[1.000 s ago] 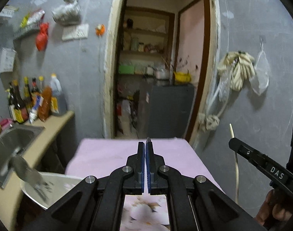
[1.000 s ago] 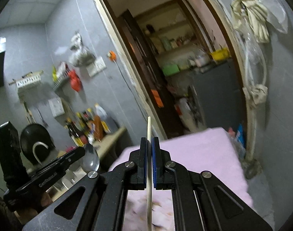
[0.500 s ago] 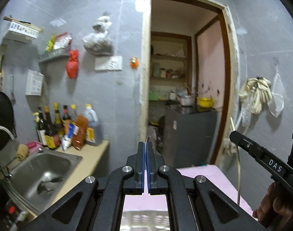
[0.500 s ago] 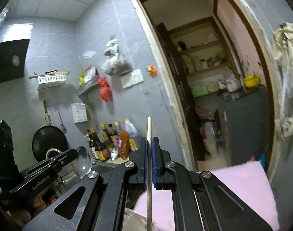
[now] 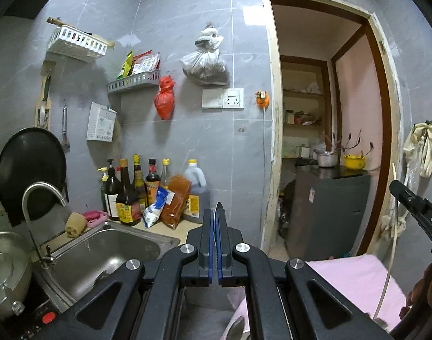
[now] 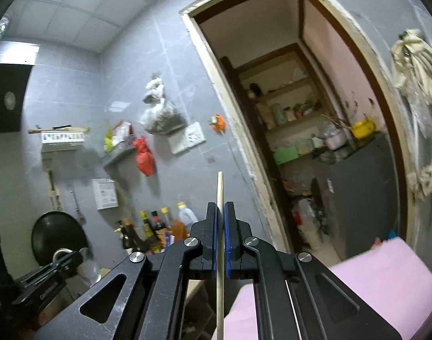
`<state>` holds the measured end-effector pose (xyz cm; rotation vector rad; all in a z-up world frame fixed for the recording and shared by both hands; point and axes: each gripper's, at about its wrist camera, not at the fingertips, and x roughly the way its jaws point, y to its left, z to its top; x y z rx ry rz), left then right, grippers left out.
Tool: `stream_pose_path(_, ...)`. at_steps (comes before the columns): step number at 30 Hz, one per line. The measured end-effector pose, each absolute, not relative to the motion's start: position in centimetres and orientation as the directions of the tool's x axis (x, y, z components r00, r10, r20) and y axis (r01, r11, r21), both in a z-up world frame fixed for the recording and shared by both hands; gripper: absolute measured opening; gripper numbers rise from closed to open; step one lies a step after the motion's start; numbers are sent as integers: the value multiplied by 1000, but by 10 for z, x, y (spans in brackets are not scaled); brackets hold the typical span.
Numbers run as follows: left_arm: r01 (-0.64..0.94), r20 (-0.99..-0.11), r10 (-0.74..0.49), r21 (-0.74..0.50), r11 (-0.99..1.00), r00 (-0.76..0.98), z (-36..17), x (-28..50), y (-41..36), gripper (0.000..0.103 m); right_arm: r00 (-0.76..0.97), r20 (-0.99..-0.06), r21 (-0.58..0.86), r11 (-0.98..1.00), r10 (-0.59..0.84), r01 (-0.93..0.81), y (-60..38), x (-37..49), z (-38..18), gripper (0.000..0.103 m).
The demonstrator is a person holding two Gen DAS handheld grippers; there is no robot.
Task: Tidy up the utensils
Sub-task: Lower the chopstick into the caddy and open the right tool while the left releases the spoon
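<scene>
My left gripper (image 5: 215, 221) is shut on a metal spoon. Only the spoon's thin edge (image 5: 218, 206) pokes out above the jaws here. In the right wrist view the left gripper (image 6: 71, 260) shows at the lower left with the blurred spoon bowl (image 6: 88, 266) at its tip. My right gripper (image 6: 221, 221) is shut on a pale wooden chopstick (image 6: 219, 187) that stands upright through the jaws. The right gripper (image 5: 408, 198) and its chopstick (image 5: 393, 240) also show at the right edge of the left wrist view. Both are raised above the pink-covered table (image 5: 354, 277).
A steel sink (image 5: 108, 252) with a tap (image 5: 37, 195) lies lower left, a metal pot (image 5: 3, 263) beside it. Sauce bottles (image 5: 136, 192) stand on the counter by the wall. An open doorway (image 5: 326, 141) leads to a pantry. A black pan (image 5: 28, 167) hangs left.
Both grippers have tilted upward and lifted; the table has dropped low in both views and the wall, sink and doorway fill them. Each still holds its utensil.
</scene>
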<state>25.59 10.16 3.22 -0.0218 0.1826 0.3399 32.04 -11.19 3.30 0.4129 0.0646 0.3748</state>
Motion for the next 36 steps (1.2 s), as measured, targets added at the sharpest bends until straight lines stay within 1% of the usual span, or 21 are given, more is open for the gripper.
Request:
stream_pose_path(5,-344,-197,343,29,939,918,13,262,100,2,955,-13,399,877,298,-268,-105,319,13,4)
stream_pose_path(10,-358,-176,365,69,931,914,0,262,92,2,955,-47,404,880,291,-248,-103,323,-3,4)
stream_pose_path(19,-369,-141,382,111,923,913,-10,264,87,2,968,-42,416,885,247,-208,-103,321,-29,4)
stream_pose_path(29,-375,-118,395,162,913,911,-22,261,74,2,968,-50,418,886,245,-203,-100,323,-42,4)
stream_pose_path(36,-365,-137,388,163,916,912,-25,260,73,2,961,-49,419,879,273,-228,-98,322,-45,4)
